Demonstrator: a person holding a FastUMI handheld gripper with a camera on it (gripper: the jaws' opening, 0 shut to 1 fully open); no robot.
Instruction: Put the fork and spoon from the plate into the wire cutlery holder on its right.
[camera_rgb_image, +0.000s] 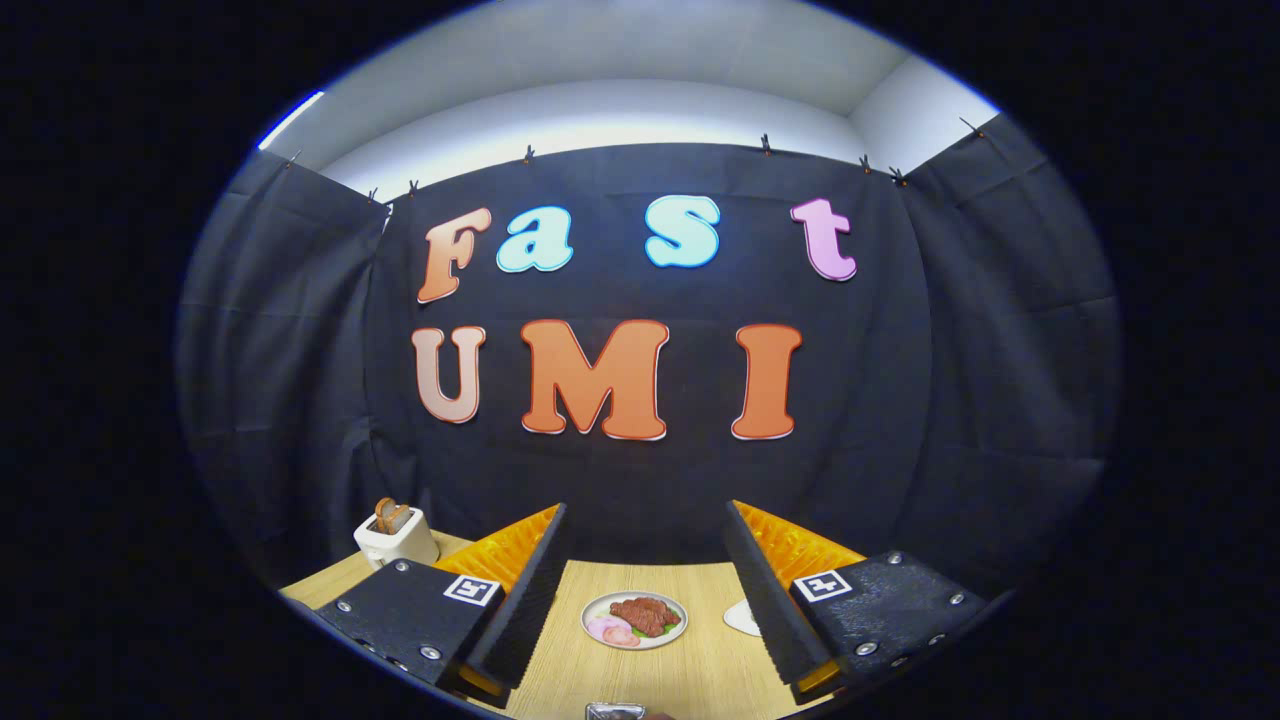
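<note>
**Gripper wide above the table**

The gripper (645, 590) hangs with fingers spread apart, gripping nothing. Between them, on the pale wooden table (700, 670), sits a round white plate of meat and sliced vegetables (634, 619). A white toaster holding bread (396, 535) stands well left of that plate.

Screwed claw (645, 575) mounts, square markers

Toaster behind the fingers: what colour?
White or cream toaster, browned toast in its slots; seen in the gripper view. The gripper is open, holding nothing.
</note>
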